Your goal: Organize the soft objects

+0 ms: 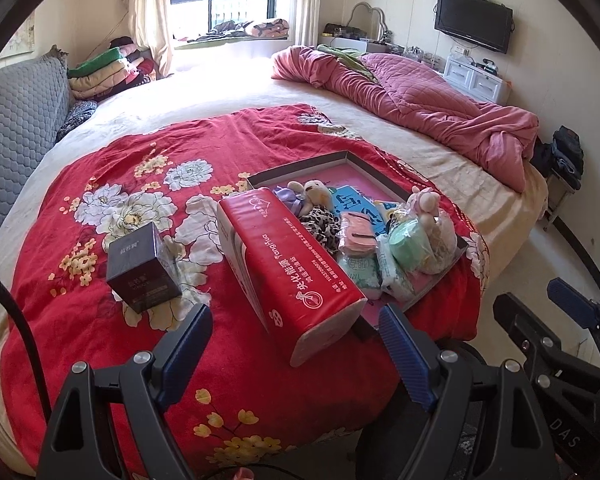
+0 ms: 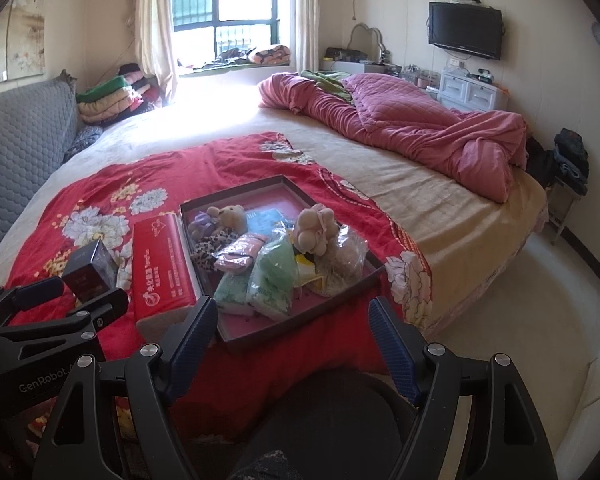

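Observation:
A shallow dark tray (image 1: 312,162) (image 2: 236,188) with a pink floor lies on the red flowered blanket (image 1: 140,200) (image 2: 148,168). It holds small plush toys (image 1: 316,194) (image 2: 314,226), a leopard-print piece (image 1: 320,226) (image 2: 212,246) and several bagged soft packs (image 1: 404,240) (image 2: 276,270). A long red tissue pack (image 1: 288,264) (image 2: 160,268) leans on the tray's left rim. My left gripper (image 1: 296,322) is open, just short of the pack's near end. My right gripper (image 2: 290,314) is open and empty, in front of the tray's near edge.
A small dark box (image 1: 142,268) (image 2: 90,270) stands left of the tissue pack. A pink quilt (image 1: 420,108) (image 2: 400,124) is heaped at the bed's far right, and folded blankets (image 1: 108,70) are stacked far left. The floor (image 2: 520,300) lies to the right of the bed.

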